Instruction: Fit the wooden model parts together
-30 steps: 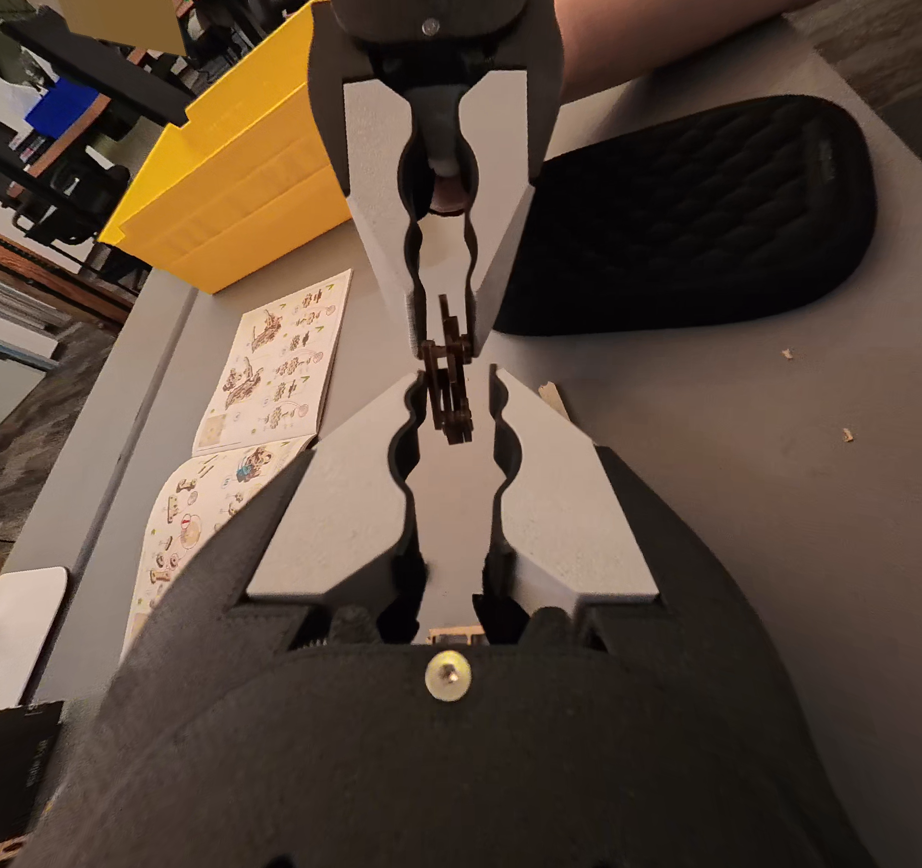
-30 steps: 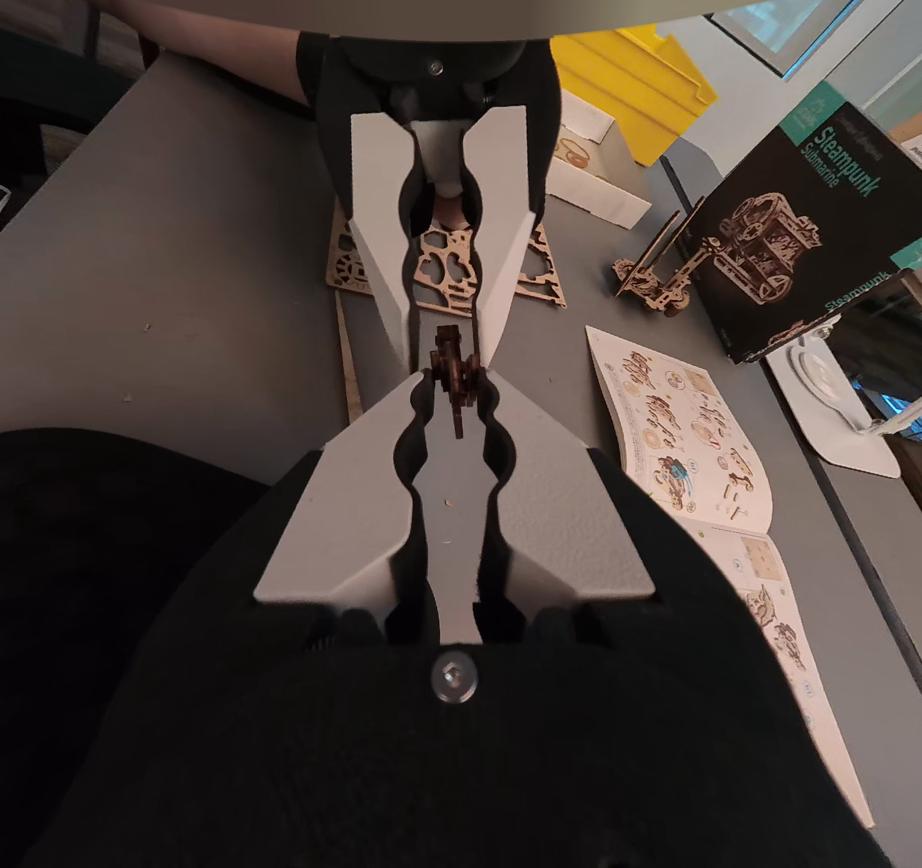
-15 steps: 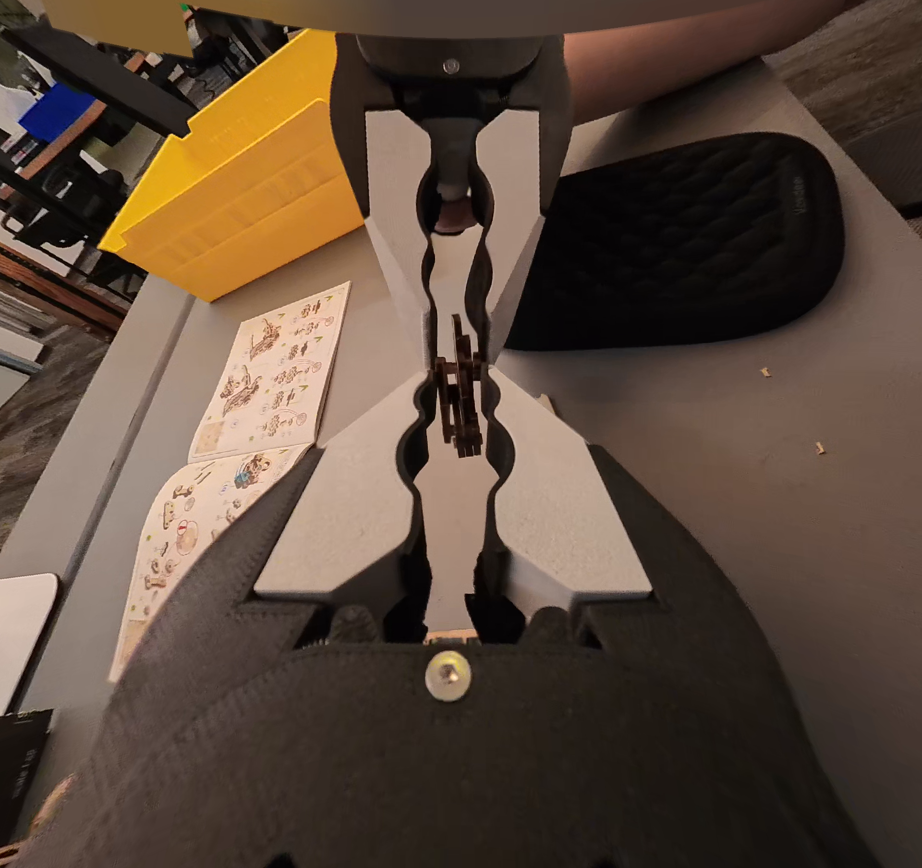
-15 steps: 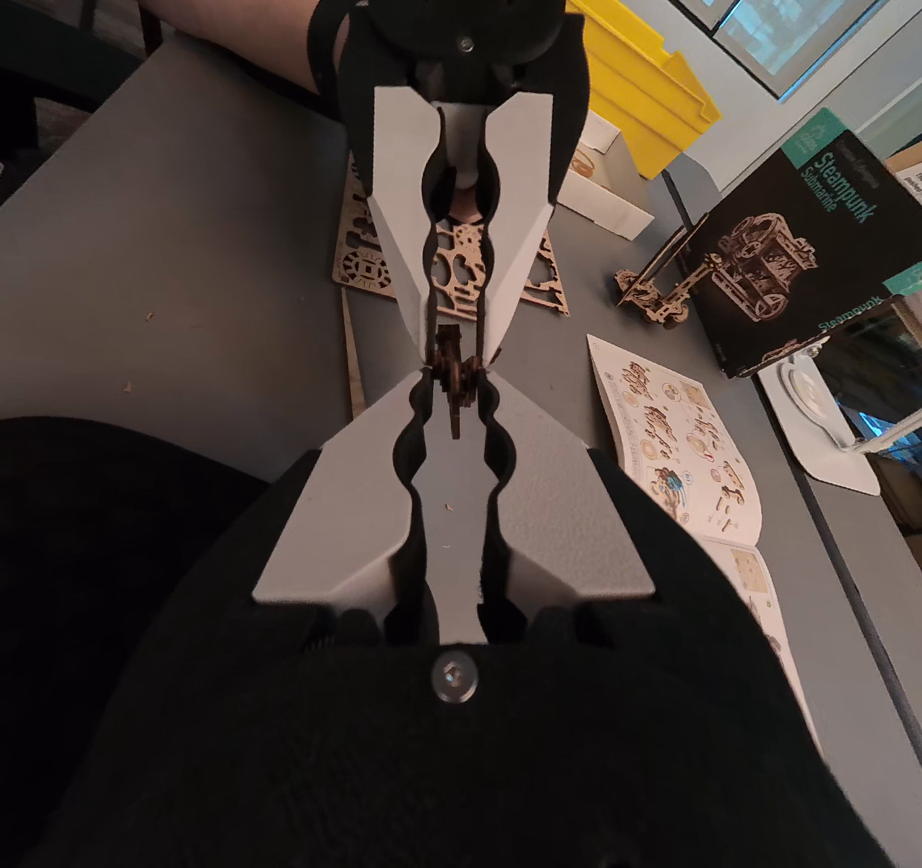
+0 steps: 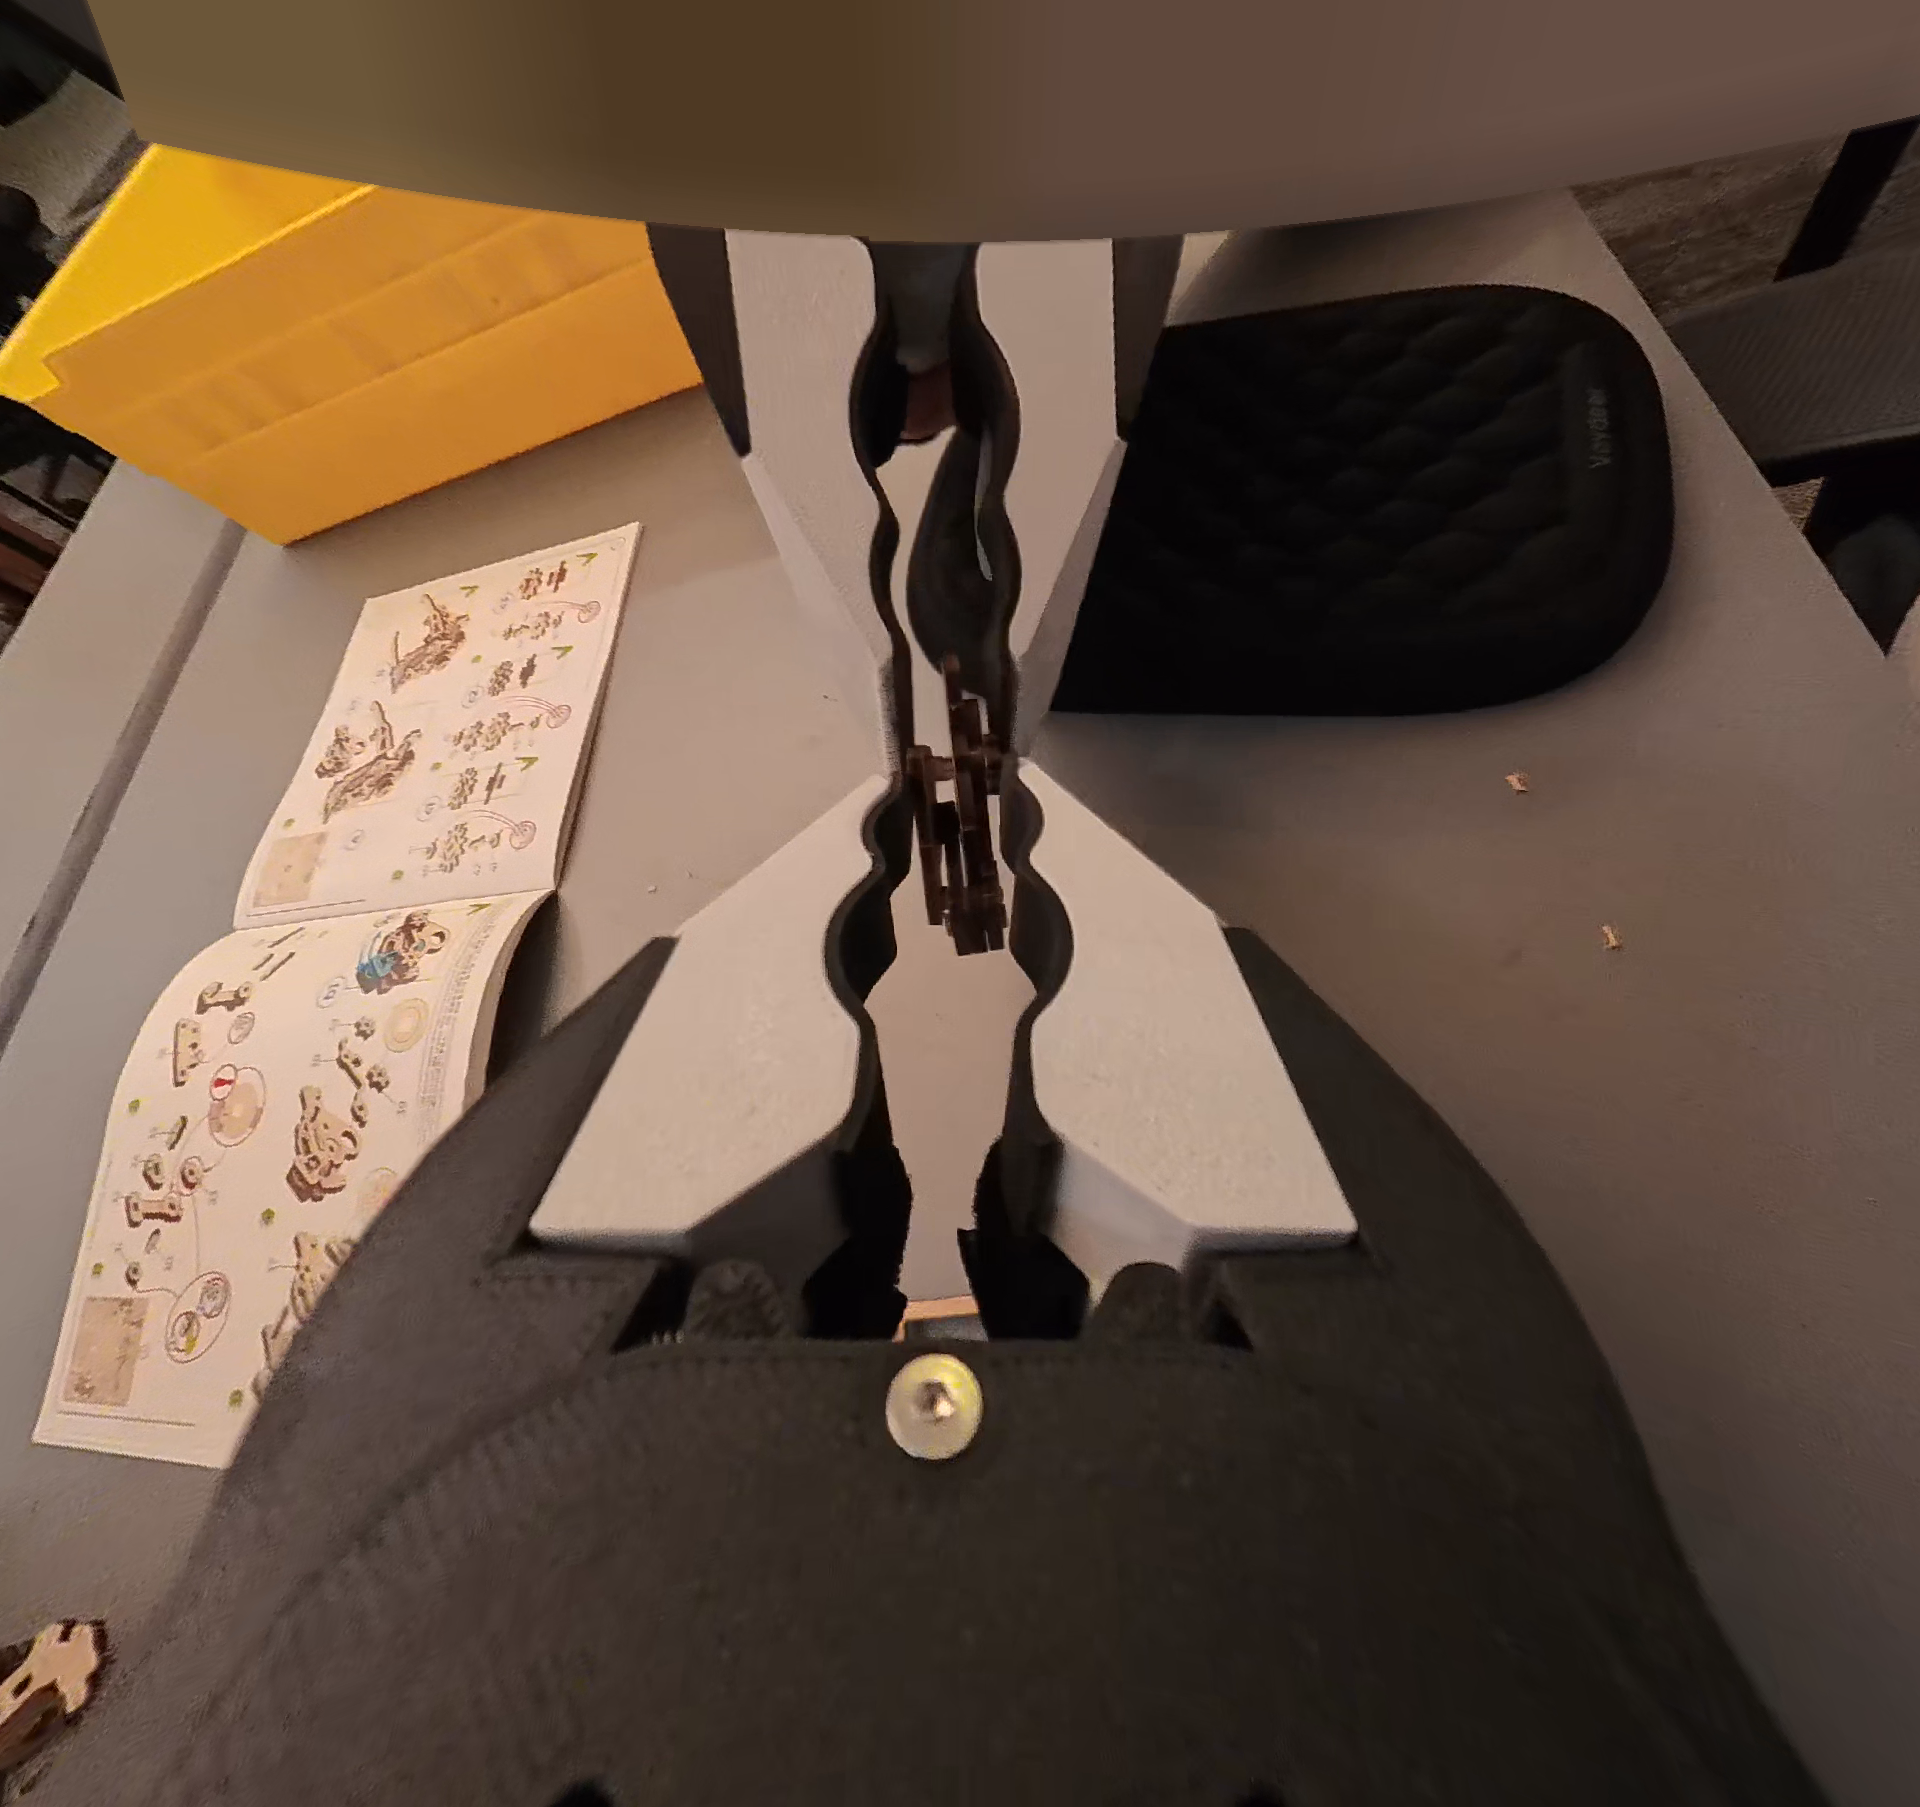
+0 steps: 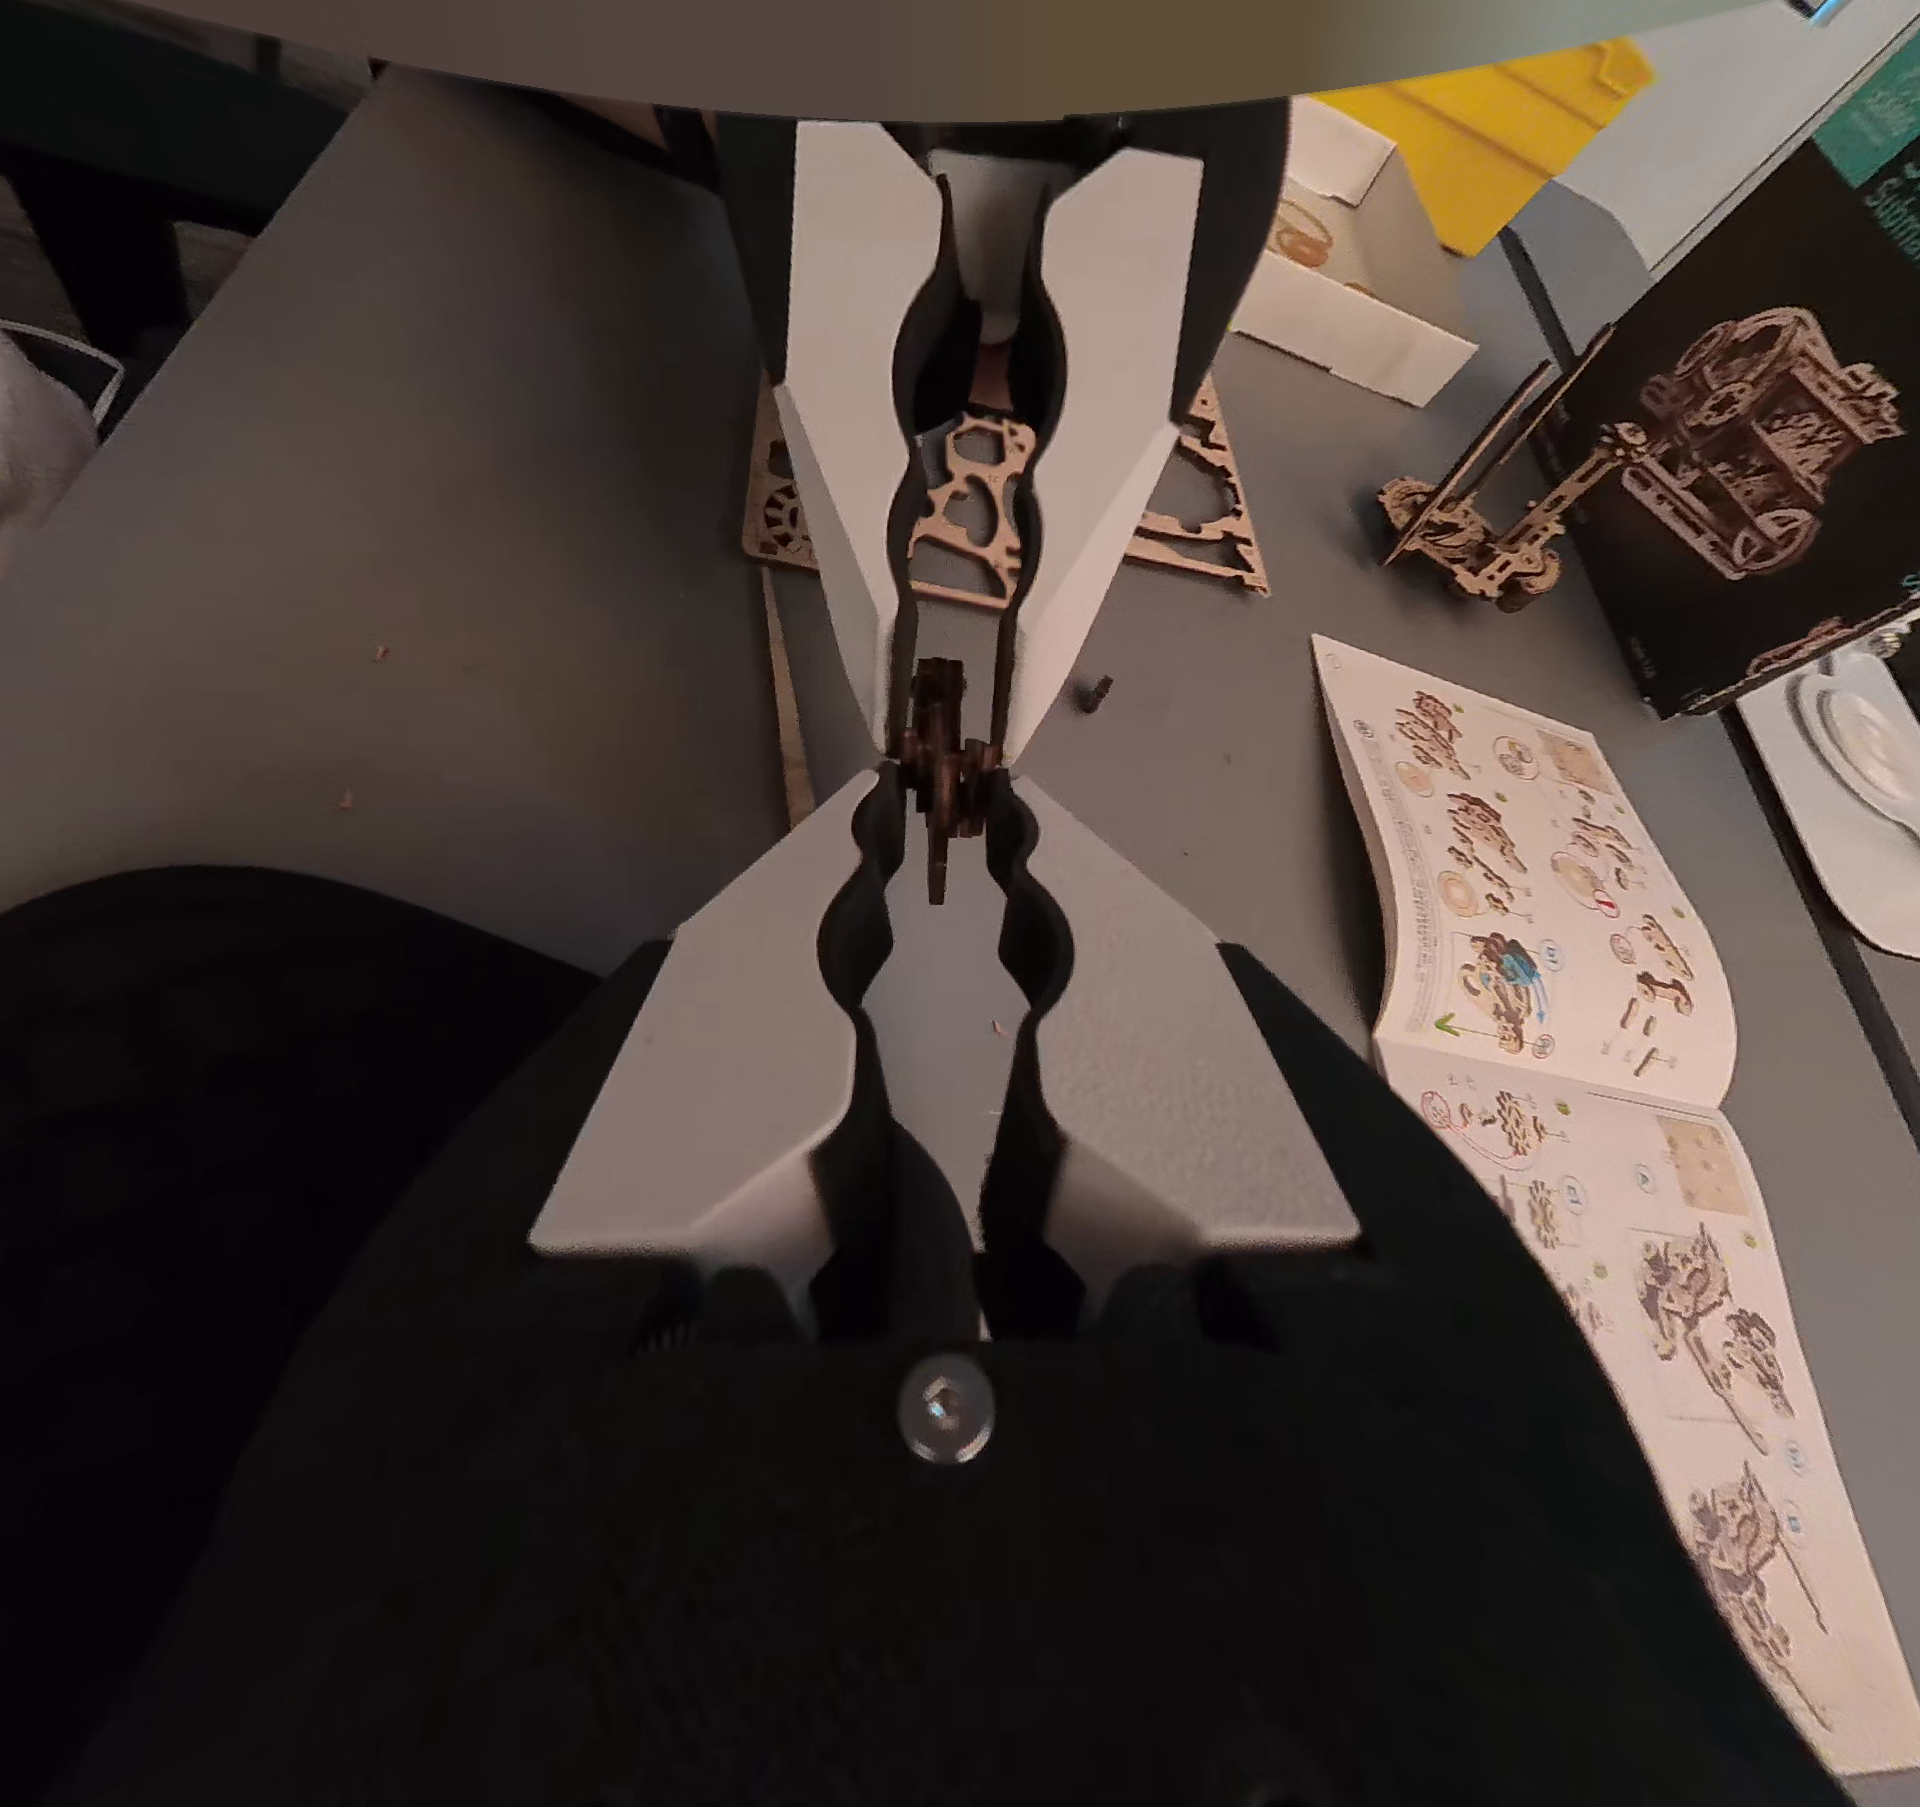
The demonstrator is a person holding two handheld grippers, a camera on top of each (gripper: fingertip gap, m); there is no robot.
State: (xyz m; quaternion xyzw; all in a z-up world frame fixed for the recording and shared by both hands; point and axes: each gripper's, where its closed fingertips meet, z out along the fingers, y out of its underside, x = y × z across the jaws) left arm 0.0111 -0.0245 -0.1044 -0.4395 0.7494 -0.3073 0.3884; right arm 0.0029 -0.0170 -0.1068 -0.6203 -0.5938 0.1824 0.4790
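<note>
The grey table [image 5: 1455,1082] carries a black quilted pad [image 5: 1382,510], a yellow bin [image 5: 343,355] and an open instruction booklet [image 5: 343,874]. Above the tabletop, the left gripper [image 5: 951,812] and right gripper [image 6: 940,801] meet tip to tip. Each has its fingers closed on the small dark wooden model assembly [image 5: 961,843], held in the air between them. A cut-out wooden parts sheet [image 6: 977,521] lies beyond.

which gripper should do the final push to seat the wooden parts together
Probably the left gripper: the wooden parts sit well inside its closed fingers, a firm hold. The right gripper pinches them only at its tips, so it should brace.
</note>
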